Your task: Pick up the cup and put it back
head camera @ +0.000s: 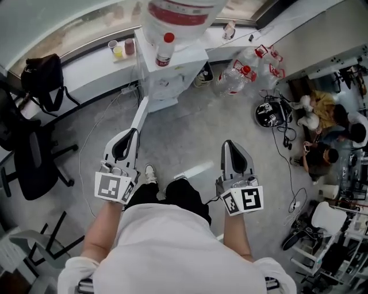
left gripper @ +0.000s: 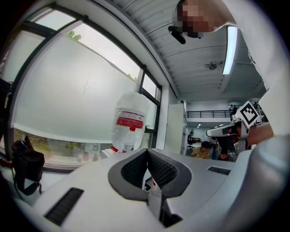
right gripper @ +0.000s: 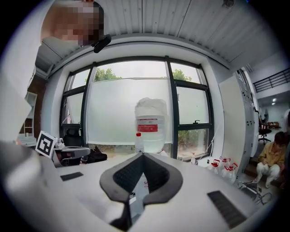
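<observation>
Several small cups stand on the white window ledge to the left of a water dispenser. The dispenser carries a big upturned bottle and a small red-capped bottle. My left gripper is held level over the floor and points toward the dispenser, well short of the cups. Its jaws meet at the tip with nothing between them. My right gripper is beside it, also shut and empty. Both gripper views show the big bottle ahead.
A black bag lies on the ledge at left, and a black office chair stands below it. Empty red-capped water jugs lie right of the dispenser. A helmet, cables and seated people fill the right side.
</observation>
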Demonstrator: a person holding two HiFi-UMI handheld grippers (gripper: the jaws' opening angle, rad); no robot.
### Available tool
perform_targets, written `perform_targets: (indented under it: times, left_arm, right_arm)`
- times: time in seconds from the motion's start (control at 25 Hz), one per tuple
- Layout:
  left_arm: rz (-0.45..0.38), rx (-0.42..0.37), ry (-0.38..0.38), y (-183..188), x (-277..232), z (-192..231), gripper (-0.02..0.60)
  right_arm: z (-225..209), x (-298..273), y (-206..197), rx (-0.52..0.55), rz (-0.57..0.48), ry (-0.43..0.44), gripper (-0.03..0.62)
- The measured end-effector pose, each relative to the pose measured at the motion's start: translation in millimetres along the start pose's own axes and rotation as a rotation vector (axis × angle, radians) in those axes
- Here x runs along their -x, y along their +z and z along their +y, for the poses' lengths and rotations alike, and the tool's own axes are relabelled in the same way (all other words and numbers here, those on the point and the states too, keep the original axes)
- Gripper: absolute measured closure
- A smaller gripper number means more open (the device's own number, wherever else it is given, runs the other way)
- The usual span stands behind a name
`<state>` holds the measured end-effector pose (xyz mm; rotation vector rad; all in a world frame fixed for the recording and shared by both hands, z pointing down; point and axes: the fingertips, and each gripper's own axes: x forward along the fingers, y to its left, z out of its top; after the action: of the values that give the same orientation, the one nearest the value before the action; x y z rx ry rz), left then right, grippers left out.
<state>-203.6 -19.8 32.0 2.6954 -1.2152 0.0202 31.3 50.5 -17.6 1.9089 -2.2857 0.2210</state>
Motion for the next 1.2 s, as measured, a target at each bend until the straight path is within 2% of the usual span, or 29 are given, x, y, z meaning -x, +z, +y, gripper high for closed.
perform_targets:
  times: [0.16, 0.4, 0.56, 0.76, 0.88, 1.0, 1.08, 1.2]
  left_arm:
    - [0.031, -0.021, -0.003, 0.4, -19.7, -9.3, 0.557]
    - [0.065, -0.06, 0.064, 2.4, -58.6, -23.0, 0.557]
    - [0.091, -0.077, 0.104, -2.5, -83.4, -29.0, 0.557]
    - [0.078, -0.084, 0.141, -11.6, -108.6, -30.1, 0.557]
    - [0.073, -0.085, 0.13, -35.5, -113.9, -28.9, 0.557]
    - [0.099, -0.069, 0.093, -81.9, -131.2, -17.4, 0.558]
    - [0.112, -0.065, 0.087, -113.0, -144.8, -6.0, 0.557]
    - [0.098, -0.083, 0.076, -152.6, -163.6, 4.6, 0.558]
  right_arm:
    - [-23.2, -21.7, 3.5, -0.024, -0.016, 0.021, 0.574]
    - [-62.1, -60.5, -6.3, -0.063, -0.013, 0.11, 0.574]
    - [-82.9, -88.4, -16.4, -0.056, 0.012, 0.177, 0.574]
    - [-93.9, -111.6, -34.3, -0.032, 0.043, 0.226, 0.574]
    - [-91.5, -119.2, -61.1, -0.009, 0.07, 0.243, 0.574]
    - [-91.5, -136.0, -102.5, 0.006, 0.104, 0.226, 0.574]
    - [-86.9, -151.0, -132.0, -0.016, 0.124, 0.223, 0.574]
    - [-68.3, -169.6, -168.1, -0.08, 0.129, 0.287, 0.574]
